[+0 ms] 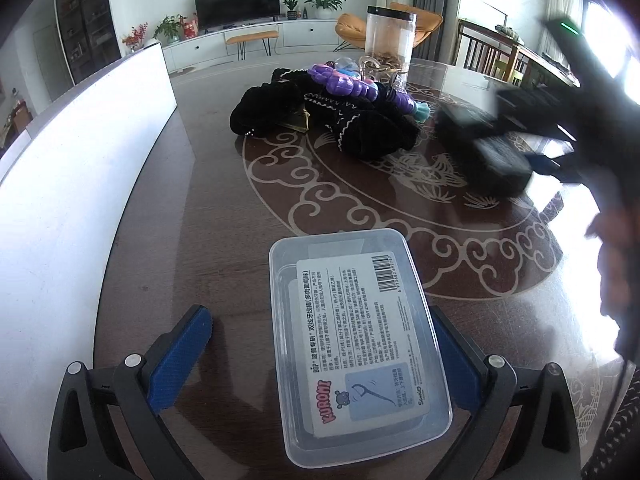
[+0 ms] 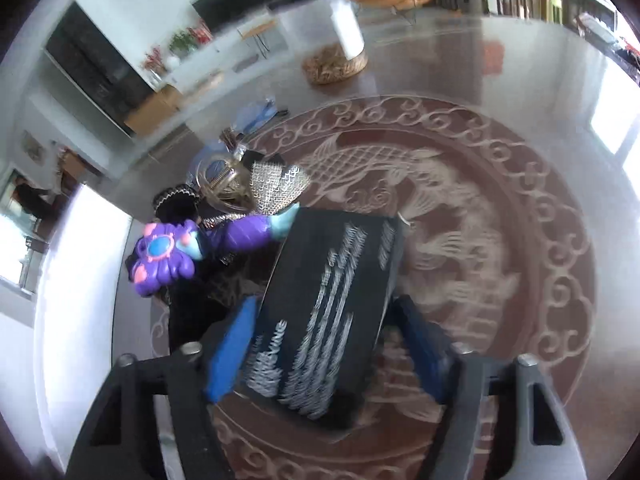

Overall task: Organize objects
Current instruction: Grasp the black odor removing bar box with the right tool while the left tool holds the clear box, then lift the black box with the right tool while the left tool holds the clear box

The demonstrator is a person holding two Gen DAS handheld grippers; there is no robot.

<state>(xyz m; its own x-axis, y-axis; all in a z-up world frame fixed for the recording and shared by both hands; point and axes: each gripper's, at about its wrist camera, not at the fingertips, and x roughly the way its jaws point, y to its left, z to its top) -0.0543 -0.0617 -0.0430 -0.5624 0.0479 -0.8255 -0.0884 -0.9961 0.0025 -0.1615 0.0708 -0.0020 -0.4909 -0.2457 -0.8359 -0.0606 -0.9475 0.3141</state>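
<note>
Left gripper (image 1: 320,344): angled steeply down at the table (image 1: 224,208), jaws spread wide. A clear lidded box (image 1: 356,340) with a printed label lies flat on the table between the blue pads (image 1: 180,356). A gap shows on the left pad side; the right pad sits just beside the box wall, contact cannot be told.

Right gripper (image 2: 320,344): also pitched steeply down and rolled, view is blurred. A black box (image 2: 332,308) with white print is seen between its pads, tilted, far end toward the pile. Left pad (image 2: 234,352) is against the box edge; the right pad looks close to the other edge. Box appears clamped. In the left view the same gripper (image 1: 532,152) is seen at far right, smeared, with the black box (image 1: 480,148) over the table, right of the pile.

Pile at table centre, far side: black cloth (image 1: 320,120), purple toy (image 2: 180,248) on top, clear jar (image 1: 390,40) behind. White board (image 1: 80,184) stands along the left edge.
</note>
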